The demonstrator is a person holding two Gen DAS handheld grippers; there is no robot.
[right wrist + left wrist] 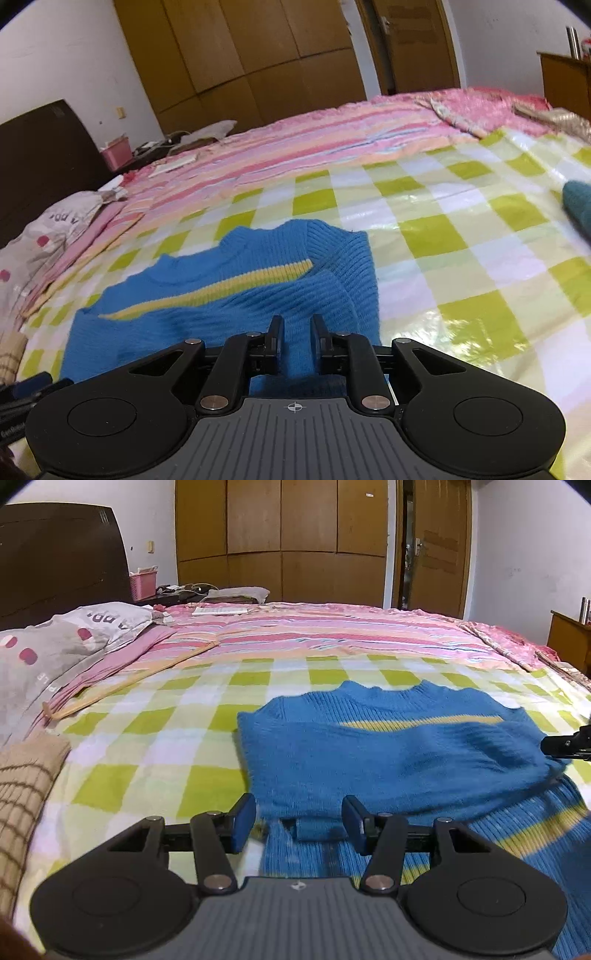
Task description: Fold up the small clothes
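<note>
A blue knit sweater (369, 760) with a yellow stripe lies on the green-checked sheet (155, 738), its sides folded in. My left gripper (299, 818) is open at the sweater's near edge, with a small blue flap of knit between the jaws. My right gripper (297, 332) is narrowly parted with sweater fabric (229, 302) between the fingers; whether it pinches the fabric is not clear. The right gripper's tip shows at the right edge of the left wrist view (565, 744).
A beige striped garment (22, 794) lies at the left. Pillows (55, 642) and a dark headboard (55, 561) are at the far left. A dark teal garment (580, 206) lies at the right. A pink striped quilt (332, 631) covers the far bed.
</note>
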